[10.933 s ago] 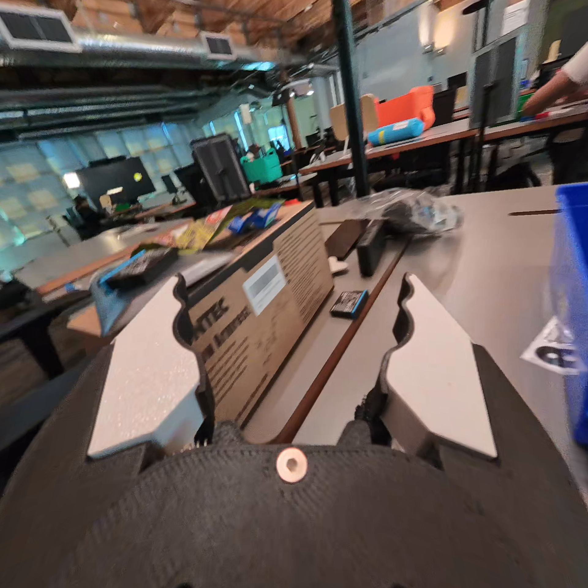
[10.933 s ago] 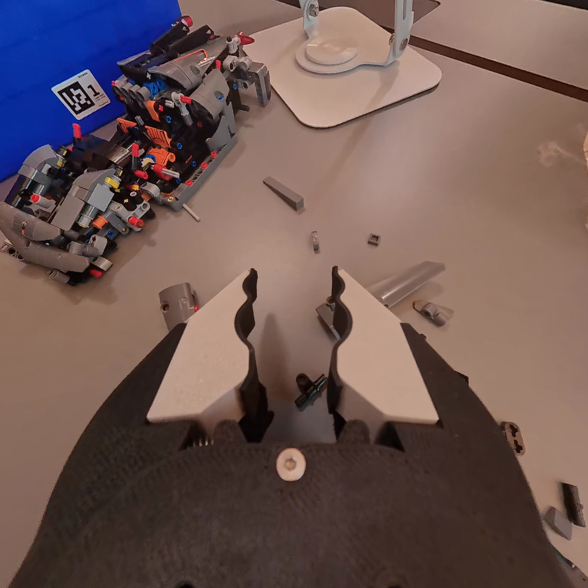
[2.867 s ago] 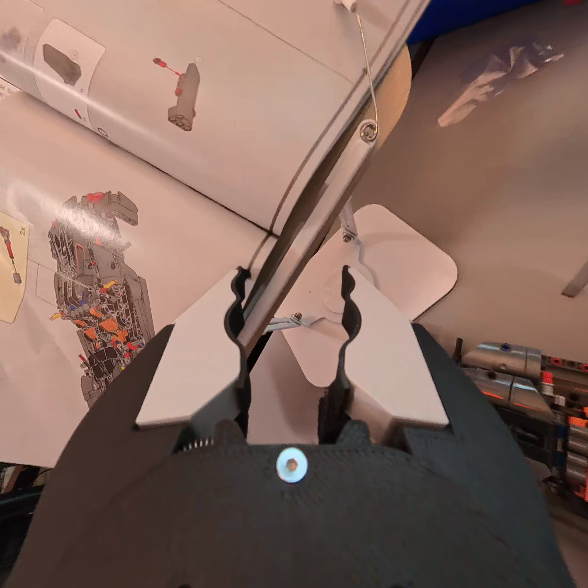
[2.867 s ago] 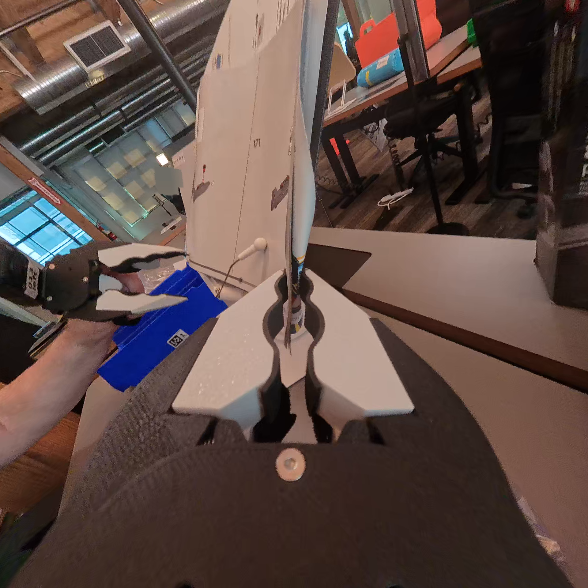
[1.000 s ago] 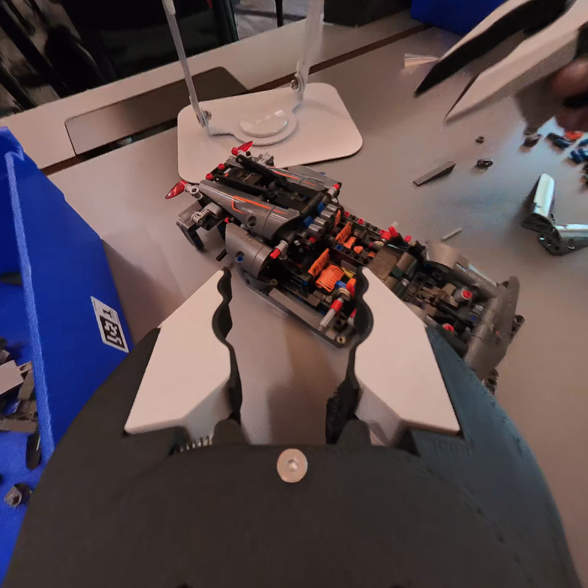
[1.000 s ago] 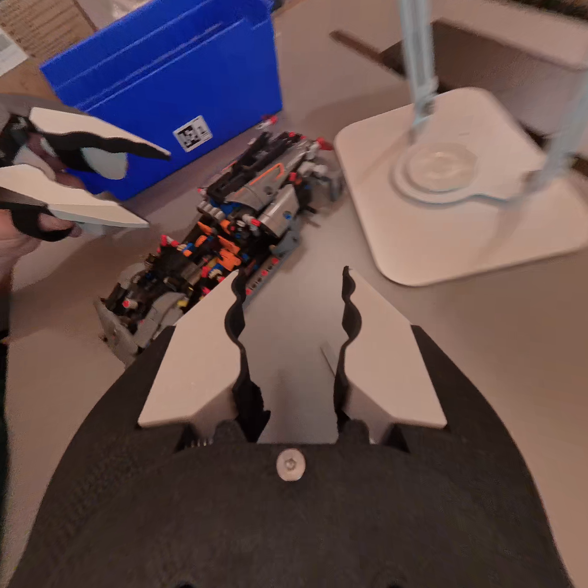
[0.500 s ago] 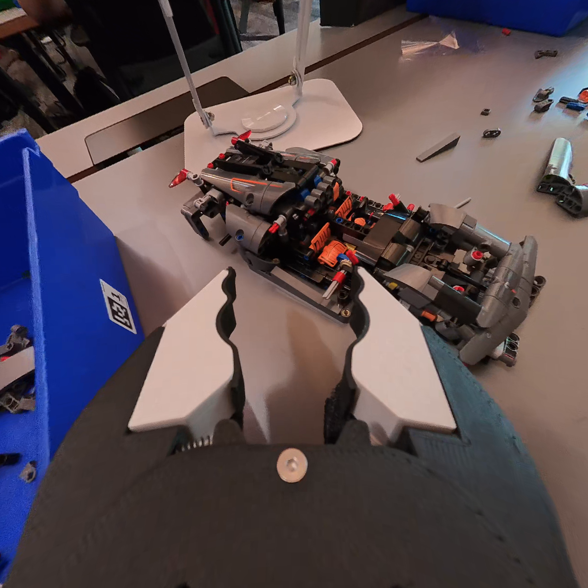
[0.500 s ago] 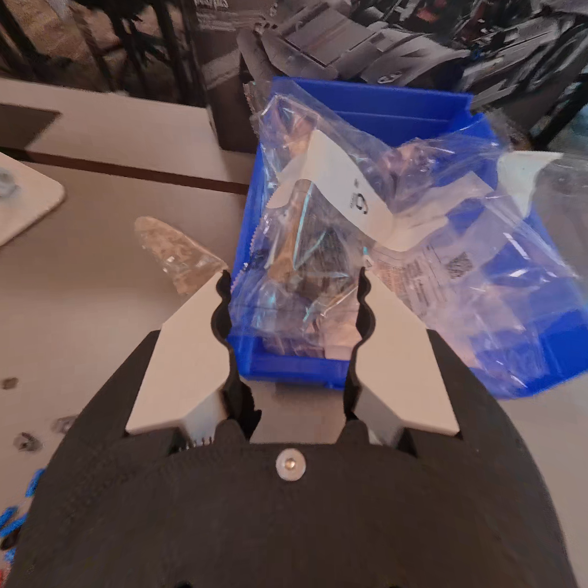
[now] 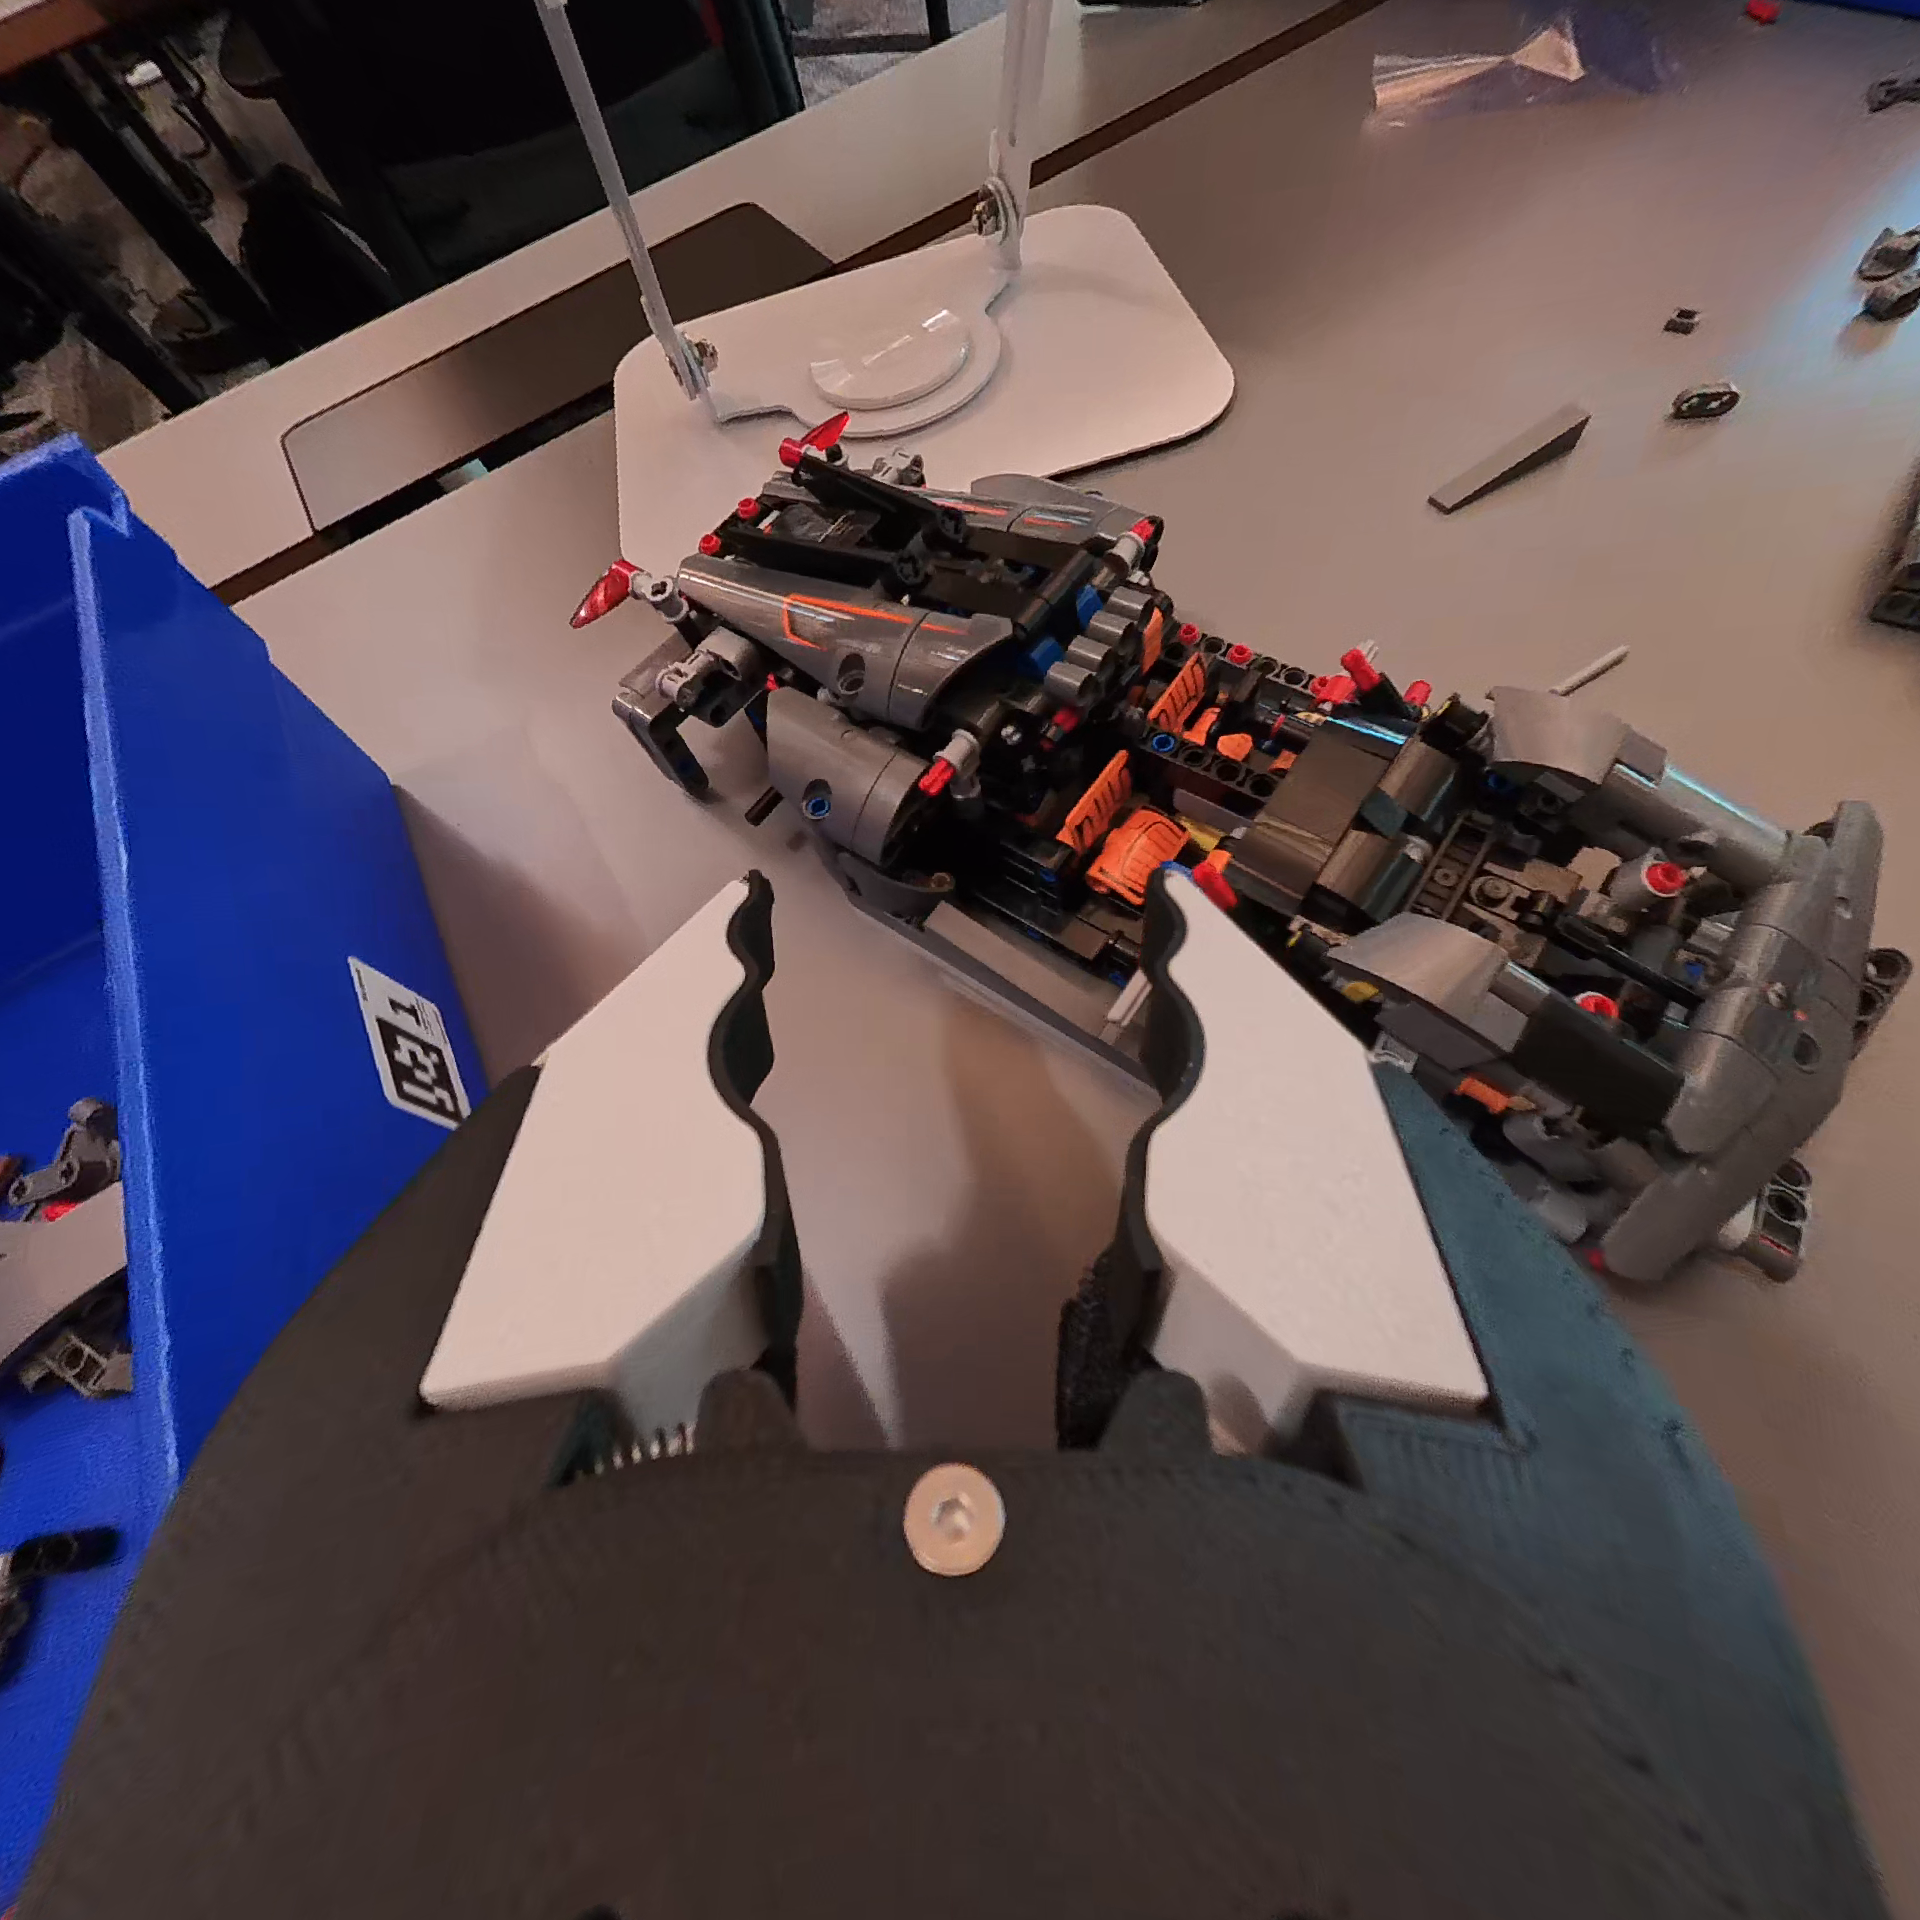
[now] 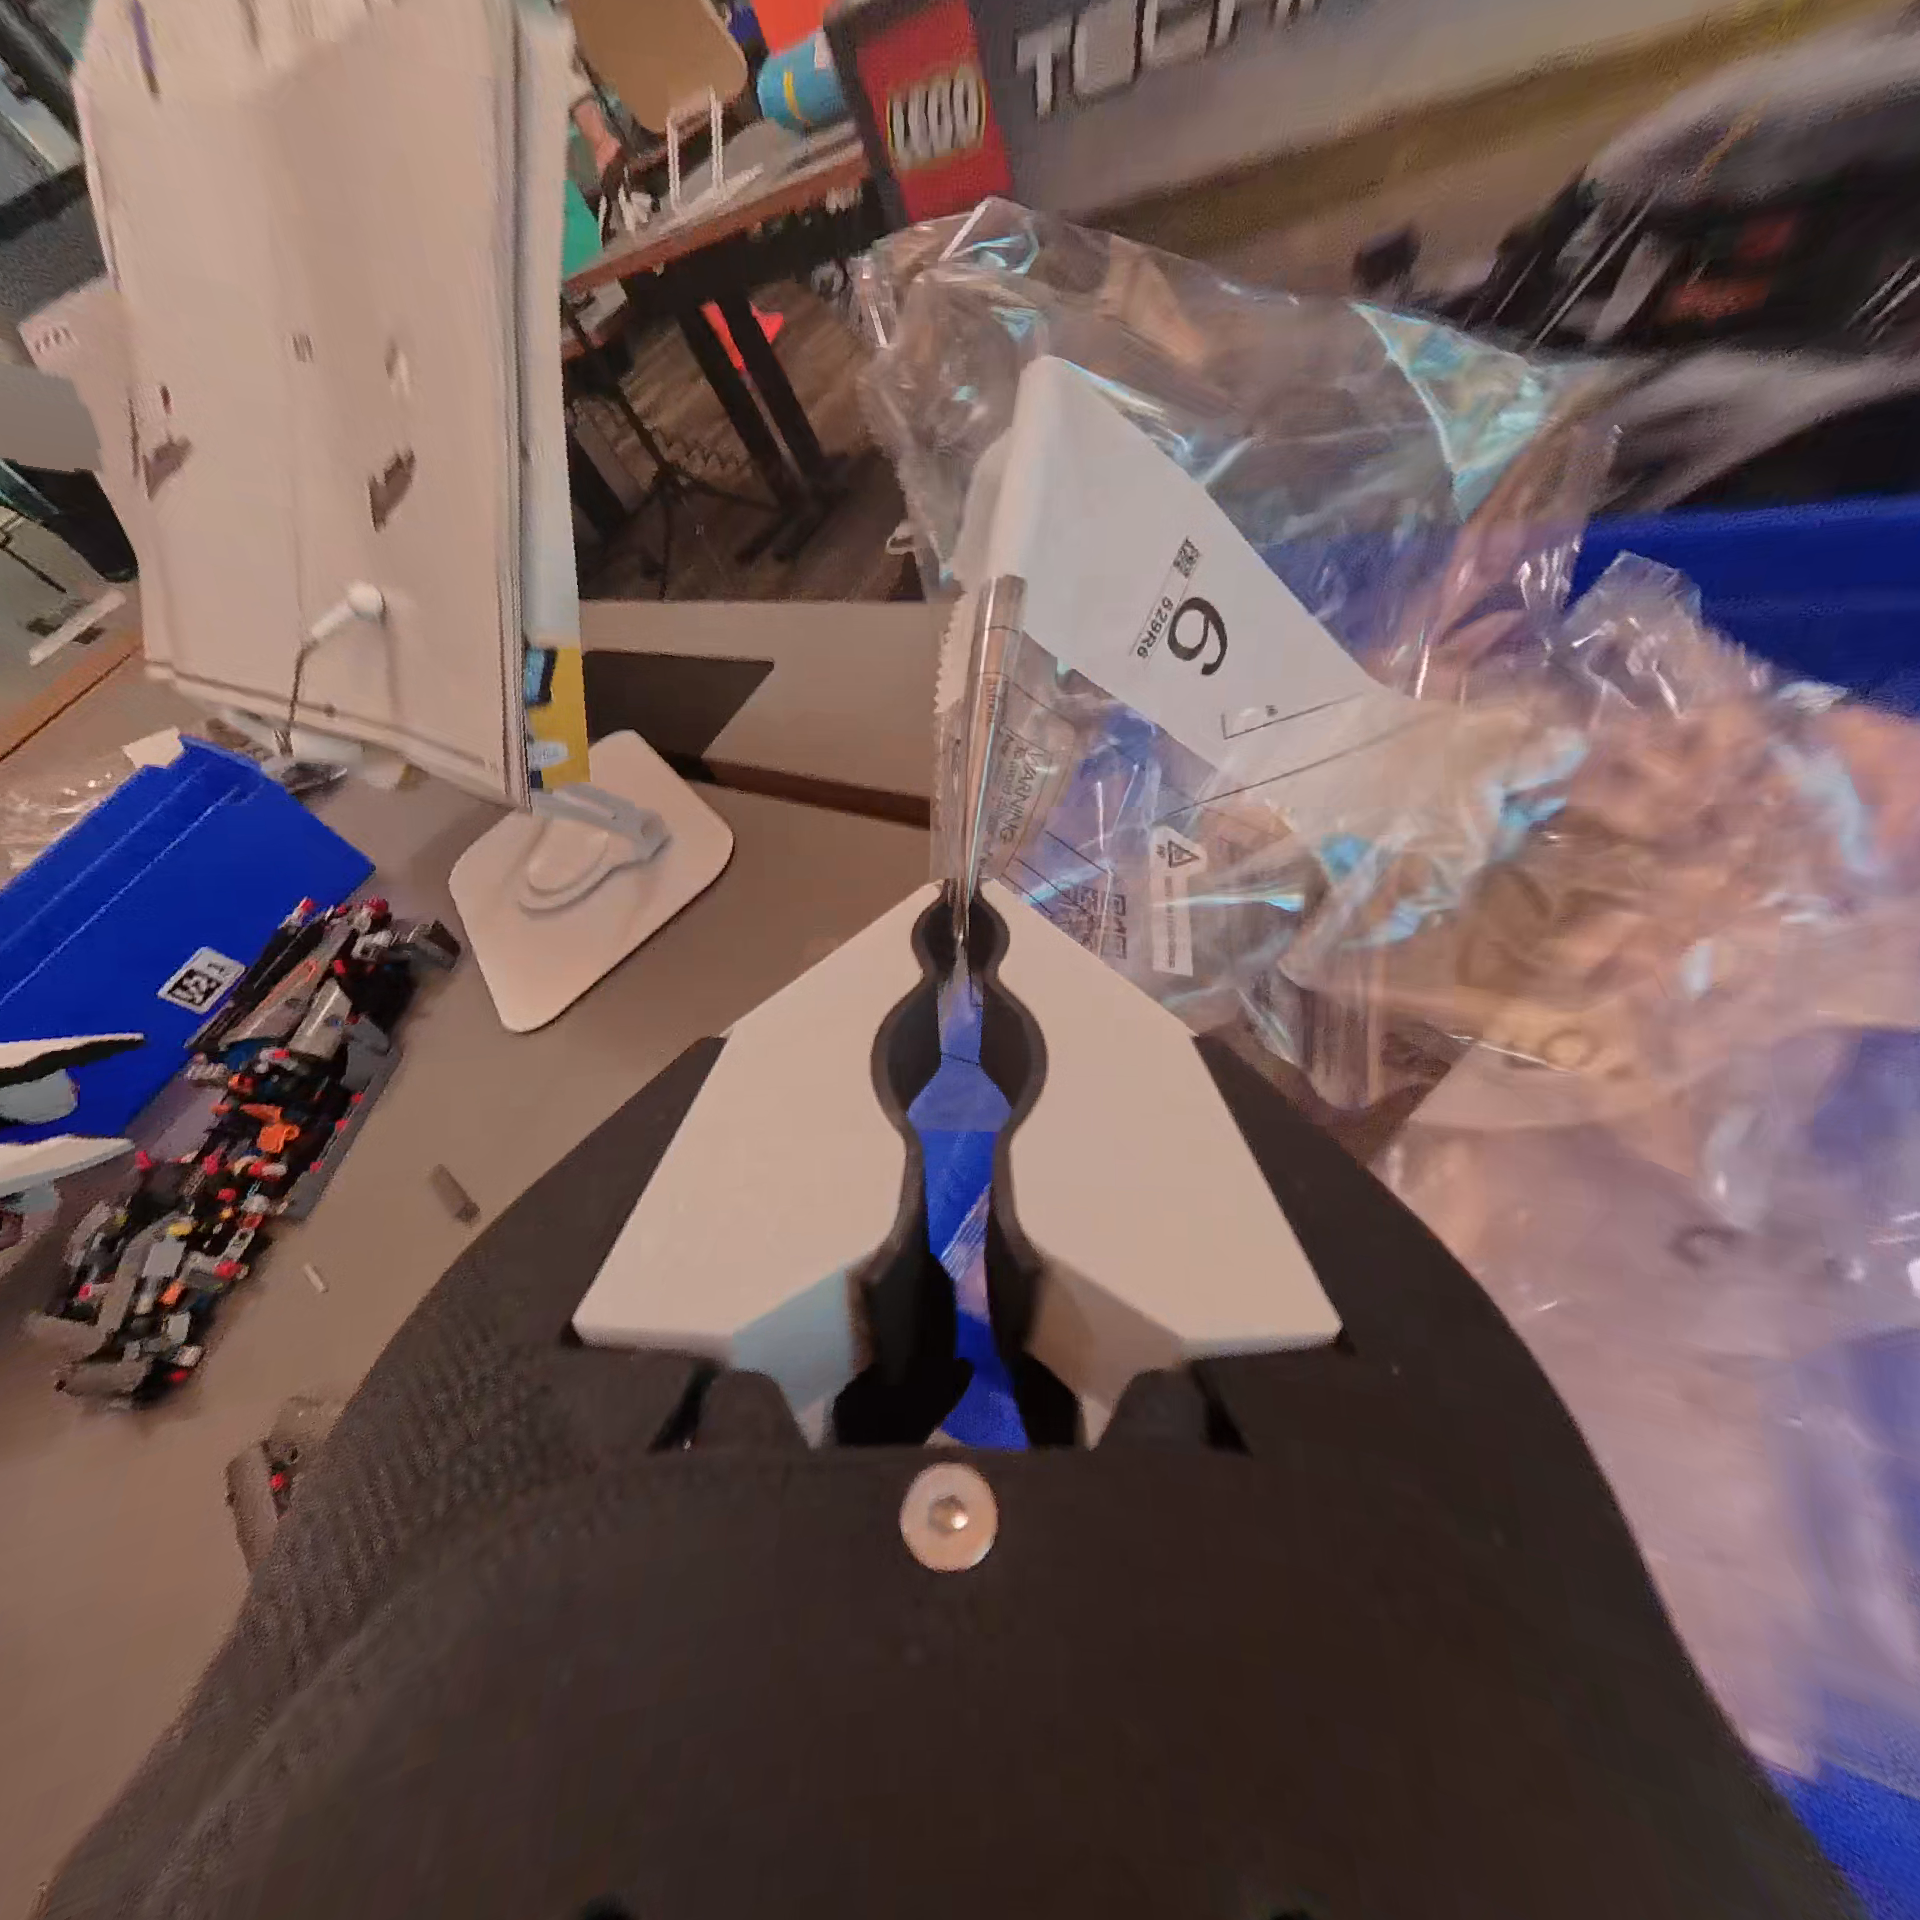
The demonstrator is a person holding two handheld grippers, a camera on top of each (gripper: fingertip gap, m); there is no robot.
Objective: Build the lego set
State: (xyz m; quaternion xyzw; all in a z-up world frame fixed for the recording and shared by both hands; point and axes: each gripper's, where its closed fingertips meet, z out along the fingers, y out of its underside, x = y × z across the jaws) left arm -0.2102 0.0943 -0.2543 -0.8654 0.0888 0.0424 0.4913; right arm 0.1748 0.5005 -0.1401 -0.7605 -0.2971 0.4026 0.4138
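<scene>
On the desk the car model sits part-built, left gripper released beside it, right gripper pinching an unopened parts bag, so plenty remains.

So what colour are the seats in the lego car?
Orange seats, in the grey and black lego car; the left wrist view shows them best.

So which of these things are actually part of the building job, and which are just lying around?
Part of the job:
- half-built car model
- clear parts bag, pinched in the right tongs
- instruction booklet
- open left tongs

Just lying about:
- grey wedge piece
- blue bin
</scene>
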